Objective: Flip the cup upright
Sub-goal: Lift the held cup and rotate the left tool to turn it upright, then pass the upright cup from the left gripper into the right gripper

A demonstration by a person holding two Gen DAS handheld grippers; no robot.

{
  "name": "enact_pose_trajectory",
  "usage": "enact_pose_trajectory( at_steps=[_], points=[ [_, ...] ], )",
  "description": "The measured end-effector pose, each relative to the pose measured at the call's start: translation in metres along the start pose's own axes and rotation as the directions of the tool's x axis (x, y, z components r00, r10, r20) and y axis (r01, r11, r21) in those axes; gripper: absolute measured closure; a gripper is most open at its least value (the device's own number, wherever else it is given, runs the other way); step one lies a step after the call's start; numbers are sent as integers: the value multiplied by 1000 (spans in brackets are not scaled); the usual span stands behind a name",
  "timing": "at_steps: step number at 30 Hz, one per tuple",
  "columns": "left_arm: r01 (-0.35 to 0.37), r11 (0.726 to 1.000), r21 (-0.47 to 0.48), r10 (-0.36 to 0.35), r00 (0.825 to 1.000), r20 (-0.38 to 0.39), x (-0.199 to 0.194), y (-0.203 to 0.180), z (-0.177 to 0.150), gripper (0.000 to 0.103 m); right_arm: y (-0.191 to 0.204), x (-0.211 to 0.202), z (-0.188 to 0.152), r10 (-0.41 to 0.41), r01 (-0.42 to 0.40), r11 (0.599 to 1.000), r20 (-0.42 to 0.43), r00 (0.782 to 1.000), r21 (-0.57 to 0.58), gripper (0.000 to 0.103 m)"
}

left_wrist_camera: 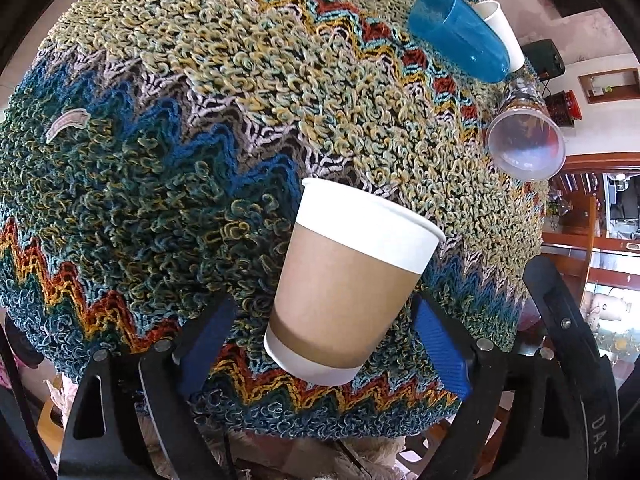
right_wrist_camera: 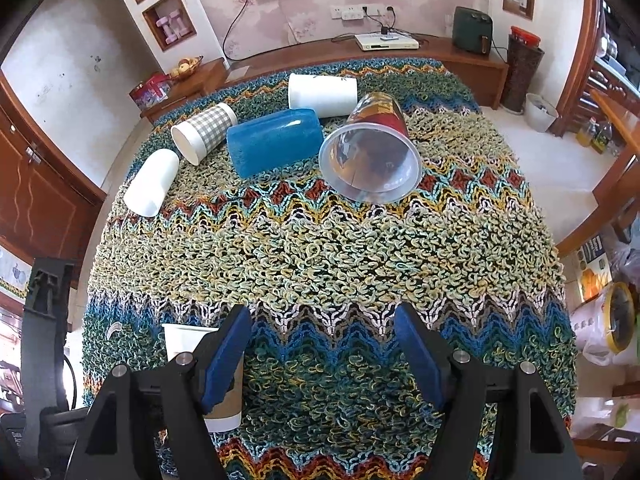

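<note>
The brown and white paper cup [left_wrist_camera: 352, 280] stands upright on the woolly zigzag rug [left_wrist_camera: 200, 140] that covers the table. It sits right in front of the left tool [left_wrist_camera: 324, 344], in the gap between its two blue pads [left_wrist_camera: 440, 352]. The left tool is spread wide, and its pads do not touch the cup. From the right tool [right_wrist_camera: 324, 356], the same cup [right_wrist_camera: 184, 344] shows just to the left, partly hidden behind that tool's left finger. The right tool is spread open too and holds nothing. Far ahead of the right tool, five more cups lie on their sides: a clear cup [right_wrist_camera: 370, 160], a blue cup [right_wrist_camera: 274, 142], a checked cup [right_wrist_camera: 204, 132], a white cup [right_wrist_camera: 152, 188] and another white cup [right_wrist_camera: 322, 94] behind them.
</note>
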State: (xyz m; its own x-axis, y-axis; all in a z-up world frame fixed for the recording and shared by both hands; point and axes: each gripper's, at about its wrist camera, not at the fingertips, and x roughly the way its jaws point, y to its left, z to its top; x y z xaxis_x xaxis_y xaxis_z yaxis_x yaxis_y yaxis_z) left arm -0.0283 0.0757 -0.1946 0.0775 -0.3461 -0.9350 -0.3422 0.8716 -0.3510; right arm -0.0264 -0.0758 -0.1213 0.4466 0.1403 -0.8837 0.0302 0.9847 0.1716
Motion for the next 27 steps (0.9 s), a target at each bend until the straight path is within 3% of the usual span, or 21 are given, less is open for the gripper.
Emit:
enact_pose_trajectory(
  at_steps=[7,18,23,27],
  points=[
    [10,1000,-15,-10,999,39,-30,23,-12,9,7,-11,-1,6,-5,1000,18,1000,-27,28],
    [-39,998,42,30,982,187,-103,47,-39,9,20,-32,-4,26,-22,997,53,998,-71,28],
    [-75,995,60,57,964,260,-120,40,-29,9,23,-41,-6,33,-28,997,70,997,-77,28],
    [-146,984,103,101,929,357,-130,32,-30,9,28,-46,-8,38,-31,995,77,996,-94,28]
  ],
)
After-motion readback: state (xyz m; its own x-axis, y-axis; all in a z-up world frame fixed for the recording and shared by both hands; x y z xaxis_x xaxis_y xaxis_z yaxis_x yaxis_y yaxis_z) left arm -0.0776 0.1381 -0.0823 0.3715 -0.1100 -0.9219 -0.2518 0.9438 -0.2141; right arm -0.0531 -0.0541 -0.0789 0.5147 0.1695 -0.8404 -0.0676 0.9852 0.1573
